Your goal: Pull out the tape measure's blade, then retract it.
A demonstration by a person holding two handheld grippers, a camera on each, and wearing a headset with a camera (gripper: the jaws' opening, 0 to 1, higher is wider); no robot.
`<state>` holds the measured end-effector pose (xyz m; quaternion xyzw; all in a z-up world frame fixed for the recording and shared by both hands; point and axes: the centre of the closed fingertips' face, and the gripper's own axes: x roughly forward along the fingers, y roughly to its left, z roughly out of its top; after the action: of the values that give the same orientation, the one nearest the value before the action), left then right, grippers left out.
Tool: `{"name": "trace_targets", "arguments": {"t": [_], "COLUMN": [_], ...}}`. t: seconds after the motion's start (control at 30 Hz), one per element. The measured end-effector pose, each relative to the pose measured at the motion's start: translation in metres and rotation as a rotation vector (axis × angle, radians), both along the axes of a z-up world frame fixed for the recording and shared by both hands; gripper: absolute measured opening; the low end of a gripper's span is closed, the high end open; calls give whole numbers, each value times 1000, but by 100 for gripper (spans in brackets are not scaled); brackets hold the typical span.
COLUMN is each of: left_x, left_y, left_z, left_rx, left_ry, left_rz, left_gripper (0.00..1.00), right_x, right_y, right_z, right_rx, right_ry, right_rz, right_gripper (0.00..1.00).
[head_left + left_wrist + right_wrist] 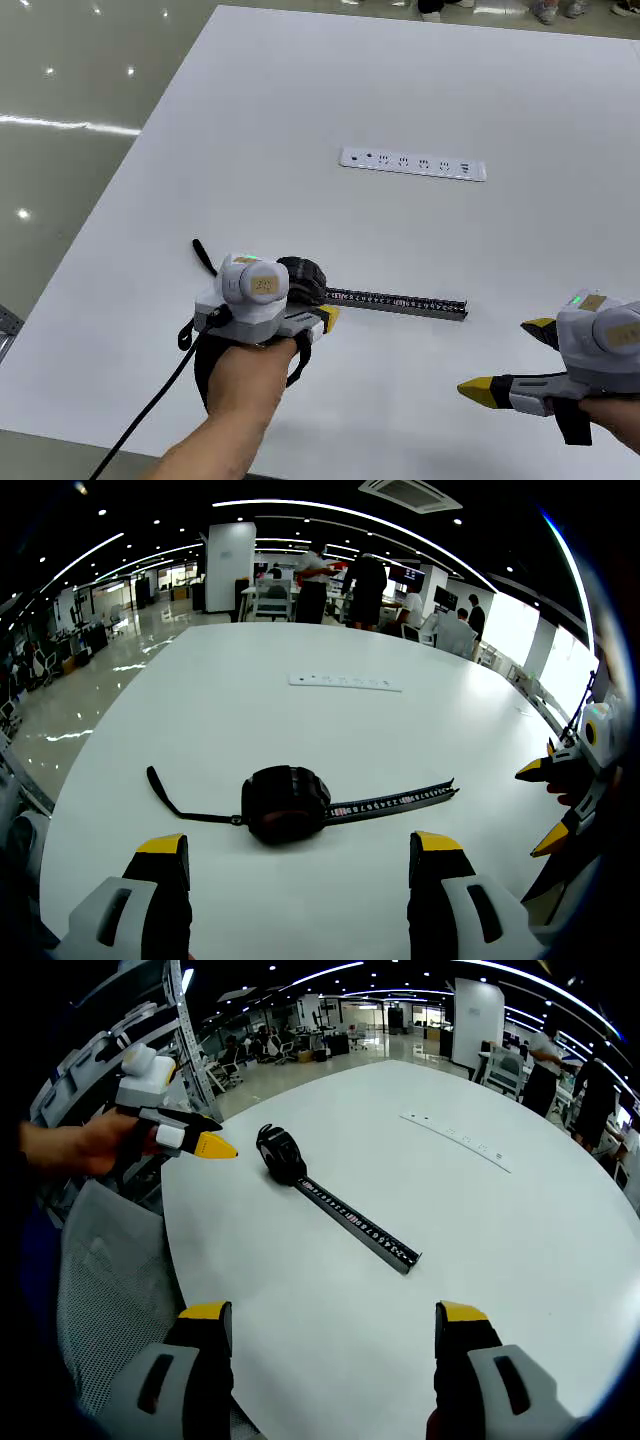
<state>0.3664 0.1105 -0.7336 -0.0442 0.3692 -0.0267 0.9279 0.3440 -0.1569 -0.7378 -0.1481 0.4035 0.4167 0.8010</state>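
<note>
Evidently mid-task: blade drawn out, retraction not yet done.
The tape measure (pixel 303 280) lies on the white table (pixel 300 100), its blade (pixel 400 302) extended flat and touched by neither gripper. The left gripper (pixel 297 848), jaws apart and empty, sits just short of the case. The right gripper (pixel 509 357), jaws likewise apart, hangs near but clear of the blade's free end.

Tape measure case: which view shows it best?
Left gripper view: the tape measure case sits centred and unobstructed, strap and blade both visible. Head view has it partly hidden behind the left gripper. Right gripper view shows it whole but smaller and off-centre.
</note>
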Motion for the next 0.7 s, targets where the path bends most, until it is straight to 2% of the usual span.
{"name": "trace_targets", "arguments": {"t": [0.13, 0.2, 0.43, 0.53, 0.6, 0.7], "left_x": [7, 11, 28, 33, 37, 41], "left_y": [1, 0, -2, -2, -1, -1], "left_z": [-3, -8, -12, -18, -21, -28], "left_rx": [-7, 1, -4, 3, 1, 3], "left_ry": [-2, 10, -9, 1, -1, 15], "left_rz": [16, 9, 17, 15, 21, 19], "left_gripper": [87, 87, 86, 85, 84, 84], "right_x": [5, 7, 18, 19, 26, 30], "right_y": [3, 6, 7, 9, 6, 6], "right_z": [-5, -7, -22, -22, -26, -27], "right_rx": [-4, -9, -35, -48, -56, -62], "right_ry": [7, 9, 17, 20, 22, 24], "right_rz": [15, 32, 77, 96, 107, 118], "right_gripper": [80, 78, 76, 75, 75, 74]}}
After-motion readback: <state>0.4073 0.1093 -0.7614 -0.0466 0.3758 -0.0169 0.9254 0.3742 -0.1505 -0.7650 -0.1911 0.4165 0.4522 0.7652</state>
